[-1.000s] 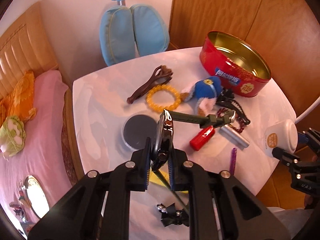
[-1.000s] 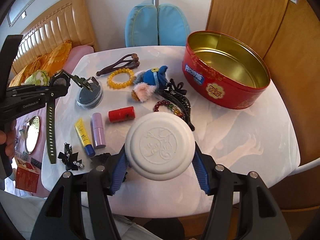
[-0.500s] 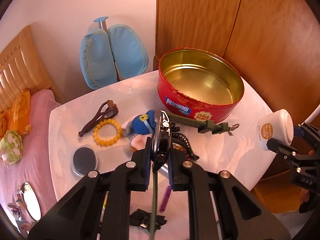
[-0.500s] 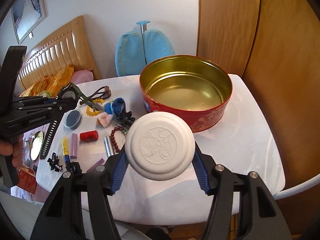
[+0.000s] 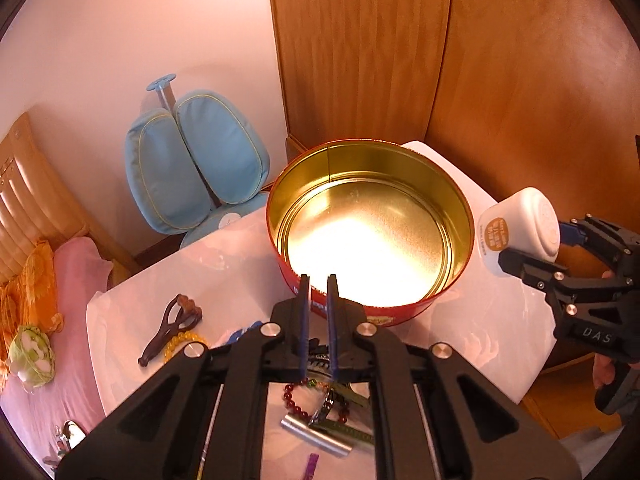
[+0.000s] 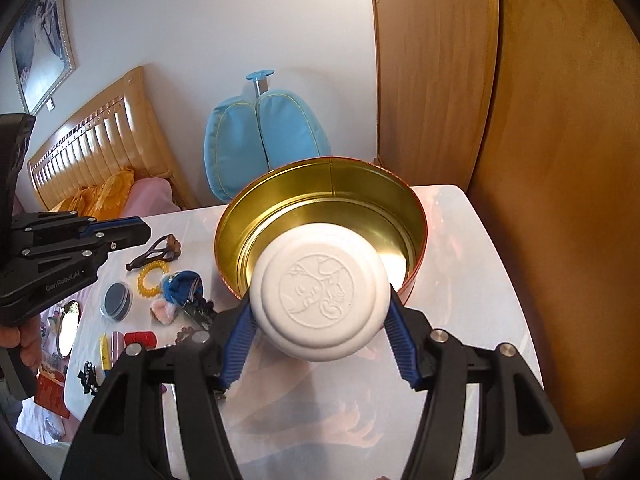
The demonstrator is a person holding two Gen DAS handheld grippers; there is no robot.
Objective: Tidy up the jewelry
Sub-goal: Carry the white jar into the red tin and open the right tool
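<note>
Tin (image 5: 448, 196): red outside, gold inside, open and empty, sitting toward the far edge of the white table (image 5: 480, 320).
Left gripper (image 5: 318, 282): hovering right at the tin's near rim, tilted downward; jaws closing to a thin slit, nothing between them.
Right gripper (image 6: 320, 320): pinching a white round jar (image 6: 322, 298) by its sides, blue pads pressed on either flank, embossed face turned toward the camera.
Jar position: up in the air, just over the near rim of the tin in the right wrist view; off the tin's right side in the left wrist view, label end facing the tin.
Dark red bead bracelet (image 5: 296, 396): flat on the table under the left gripper, toward the near edge.
Green strap (image 5: 352, 434): lying across that bracelet, partly hidden by the gripper frame.
Silver tube (image 5: 316, 436): just beside the strap, same near-edge patch.
Yellow bead bracelet (image 6: 152, 278): left of the tin, toward the table's left edge, touching a brown forked piece (image 6: 154, 254).
Blue plush toy (image 6: 180, 288): just right of the yellow bracelet, between it and the tin.
Dark round compact (image 6: 117, 300): near the left edge.
Red cylinder (image 6: 140, 338): closer to the near-left corner, beside small tubes.
Blue padded chair (image 5: 192, 164): beyond the far-left corner, off the table.
</note>
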